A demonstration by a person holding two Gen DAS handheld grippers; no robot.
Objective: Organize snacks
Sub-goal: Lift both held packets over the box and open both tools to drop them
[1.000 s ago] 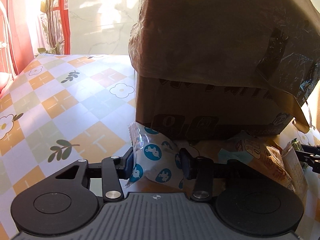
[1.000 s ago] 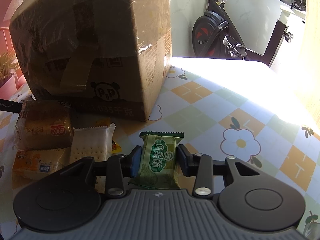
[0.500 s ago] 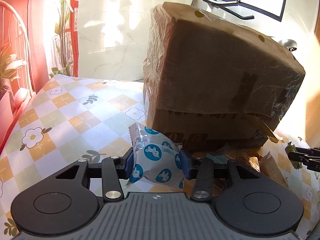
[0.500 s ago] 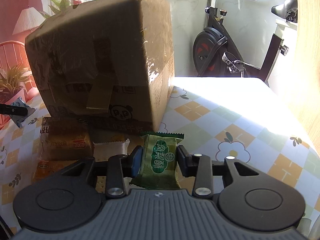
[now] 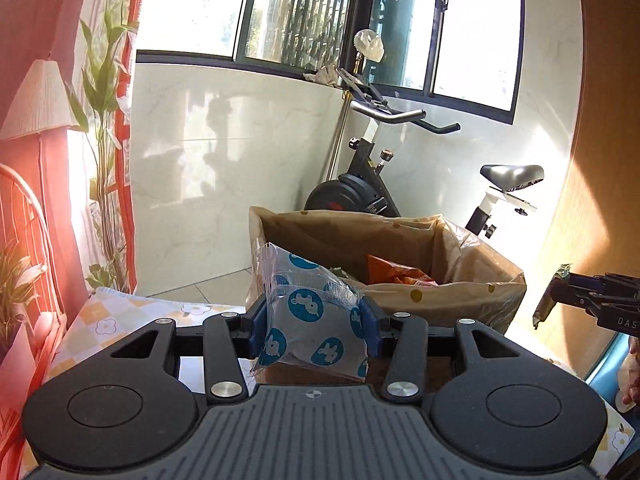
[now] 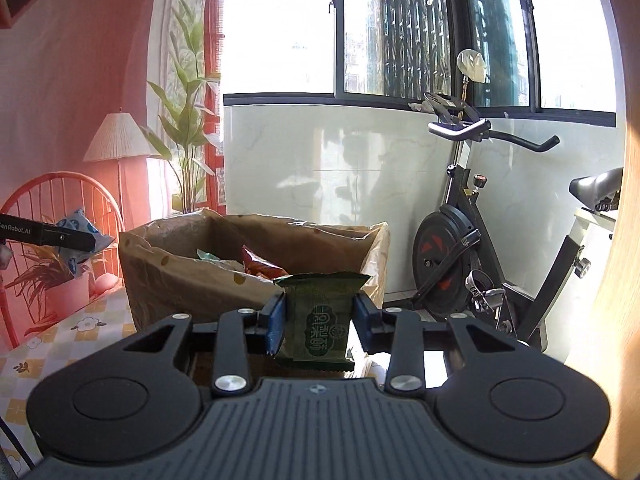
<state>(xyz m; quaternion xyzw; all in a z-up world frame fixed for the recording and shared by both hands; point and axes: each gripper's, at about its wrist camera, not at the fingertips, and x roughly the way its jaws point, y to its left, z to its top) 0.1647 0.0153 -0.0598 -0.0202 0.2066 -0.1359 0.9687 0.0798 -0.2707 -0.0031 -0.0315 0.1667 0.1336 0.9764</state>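
My left gripper [image 5: 313, 326] is shut on a clear snack packet with blue round prints [image 5: 312, 312], held just in front of the open cardboard box [image 5: 440, 300]. My right gripper [image 6: 318, 326] is shut on a green snack packet [image 6: 320, 320], held at the box's [image 6: 180, 276] near rim. The box's top is open and an orange-red packet [image 5: 396, 270] lies inside. The left gripper and its blue-print packet [image 6: 78, 240] show at the left of the right wrist view. The right gripper [image 5: 592, 294] shows at the right edge of the left wrist view.
The box stands on a table with a checked floral cloth [image 5: 116, 320]. An exercise bike [image 6: 480, 248] stands behind the box by the white wall. A red chair [image 6: 52, 208], a lamp [image 6: 116, 140] and a tall plant [image 6: 188, 132] are at the left.
Both grippers have risen with their packets from table level to the height of the box's open top. The inside of the box now shows.
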